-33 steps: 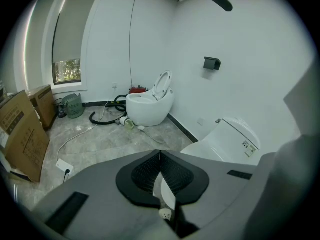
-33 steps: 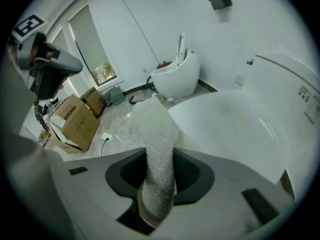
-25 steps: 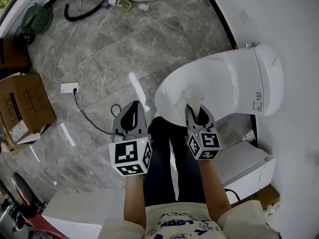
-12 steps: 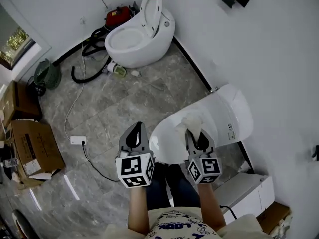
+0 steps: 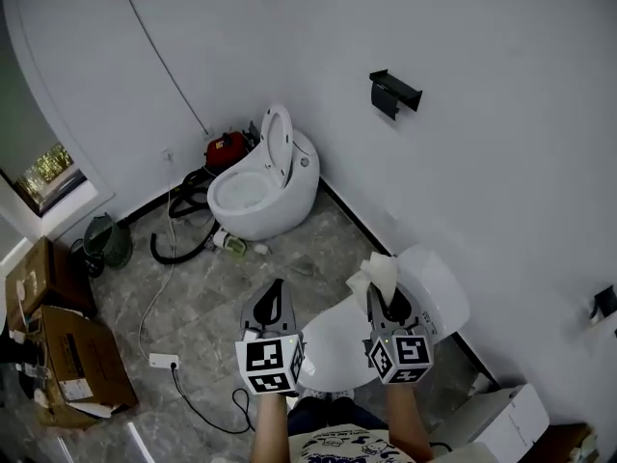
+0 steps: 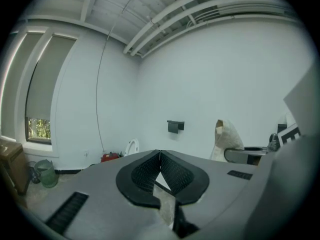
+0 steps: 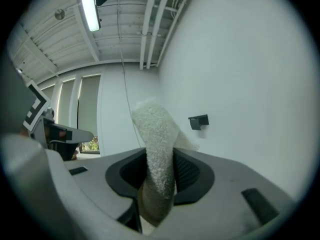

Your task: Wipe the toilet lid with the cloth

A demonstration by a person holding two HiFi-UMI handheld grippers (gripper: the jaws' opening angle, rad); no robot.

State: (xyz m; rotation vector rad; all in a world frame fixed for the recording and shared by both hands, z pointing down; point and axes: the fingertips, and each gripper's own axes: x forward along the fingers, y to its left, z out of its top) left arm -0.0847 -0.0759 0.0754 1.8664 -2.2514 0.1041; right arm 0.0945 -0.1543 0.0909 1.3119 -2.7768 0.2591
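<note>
A: What does the right tool hold?

B: Its jaws are pressed on the cloth. The cloth is white and fluffy. It stands up out of the jaws and bends over at the top. The left tool has its jaws together, tip against tip, with nothing between them.

A: And where is the lid?

B: In the head view the lid is at the lower right, closed, white and glossy, under the right tool. The cloth seems to be lifted off it, not touching.

A: How will the cloth handle?

B: I judge it light and soft, so it should follow the curve of the lid easily. The jaws hold it near one end, so the free part can flop. A hold nearer the middle would give a firmer pad. The lid looks hard and smooth, so light pressure should be enough.

A: Is there any writing to read?

B: No. The cubes show only black-and-white square markers. The box at the lower left has a label, but it is too small to read. The second toilet, in the middle of the frame, shows no print.
</note>
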